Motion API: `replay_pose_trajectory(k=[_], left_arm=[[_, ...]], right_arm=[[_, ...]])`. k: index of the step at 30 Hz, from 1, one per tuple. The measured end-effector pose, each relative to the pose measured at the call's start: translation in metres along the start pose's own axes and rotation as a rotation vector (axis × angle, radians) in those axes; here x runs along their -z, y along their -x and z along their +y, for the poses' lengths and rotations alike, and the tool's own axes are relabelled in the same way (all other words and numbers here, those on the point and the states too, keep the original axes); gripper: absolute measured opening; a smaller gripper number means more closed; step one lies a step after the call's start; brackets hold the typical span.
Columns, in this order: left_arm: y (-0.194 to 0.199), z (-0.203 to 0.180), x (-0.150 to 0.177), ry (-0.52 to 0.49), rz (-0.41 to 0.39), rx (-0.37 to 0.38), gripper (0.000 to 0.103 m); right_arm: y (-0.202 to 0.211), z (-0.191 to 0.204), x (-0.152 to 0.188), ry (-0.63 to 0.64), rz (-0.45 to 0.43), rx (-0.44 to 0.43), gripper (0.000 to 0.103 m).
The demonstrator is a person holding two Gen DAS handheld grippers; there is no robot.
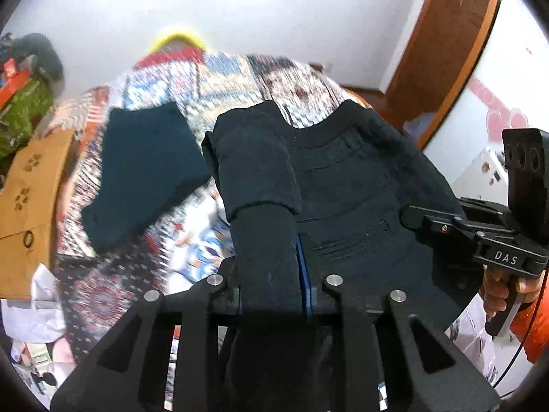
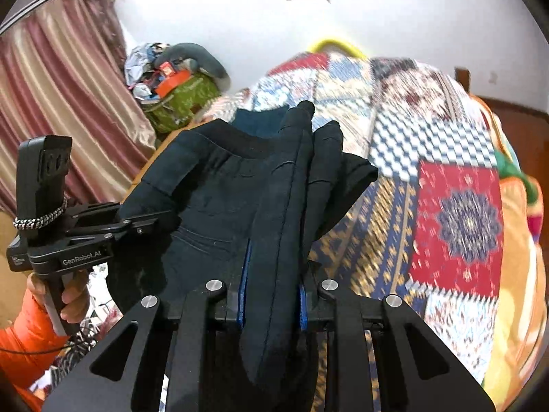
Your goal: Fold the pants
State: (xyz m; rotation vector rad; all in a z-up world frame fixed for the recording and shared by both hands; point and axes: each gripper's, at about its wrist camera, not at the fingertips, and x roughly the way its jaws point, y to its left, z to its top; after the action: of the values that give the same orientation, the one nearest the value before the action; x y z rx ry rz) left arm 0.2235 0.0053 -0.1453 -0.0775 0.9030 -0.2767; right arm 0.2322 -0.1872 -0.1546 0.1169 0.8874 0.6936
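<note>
The dark navy pants [image 1: 350, 185] hang spread between my two grippers above the patchwork bedspread [image 1: 223, 79]. In the left wrist view my left gripper [image 1: 274, 267] is shut on a bunched fold of the pants, which drapes over and hides the fingertips. My right gripper [image 1: 417, 216] clamps the pants' right edge. In the right wrist view the right gripper [image 2: 271, 274] is shut on a thick fold of the pants [image 2: 212, 189], with blue pads [image 2: 244, 288] showing beside the cloth. The left gripper [image 2: 154, 221] pinches the pants' far left edge.
A second dark teal garment [image 1: 144, 175] lies flat on the bedspread [image 2: 456, 206]. A cardboard box [image 1: 31, 206] and a green bag [image 1: 24, 116] stand left of the bed, by a striped curtain [image 2: 51, 120]. A wooden door [image 1: 446, 51] is at the back right. Hands in orange sleeves [image 2: 20, 340] hold the handles.
</note>
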Motion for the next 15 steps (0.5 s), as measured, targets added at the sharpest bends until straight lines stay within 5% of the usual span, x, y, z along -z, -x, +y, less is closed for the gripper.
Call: replay_pose_trajectory(k=[15], left_arm=[[0.054, 0.099, -0.063, 0.031, -0.213, -0.154, 0.023]], right_arm=[[-0.049, 0.066, -0.095, 0.146, -0.108, -0.096, 0.019]])
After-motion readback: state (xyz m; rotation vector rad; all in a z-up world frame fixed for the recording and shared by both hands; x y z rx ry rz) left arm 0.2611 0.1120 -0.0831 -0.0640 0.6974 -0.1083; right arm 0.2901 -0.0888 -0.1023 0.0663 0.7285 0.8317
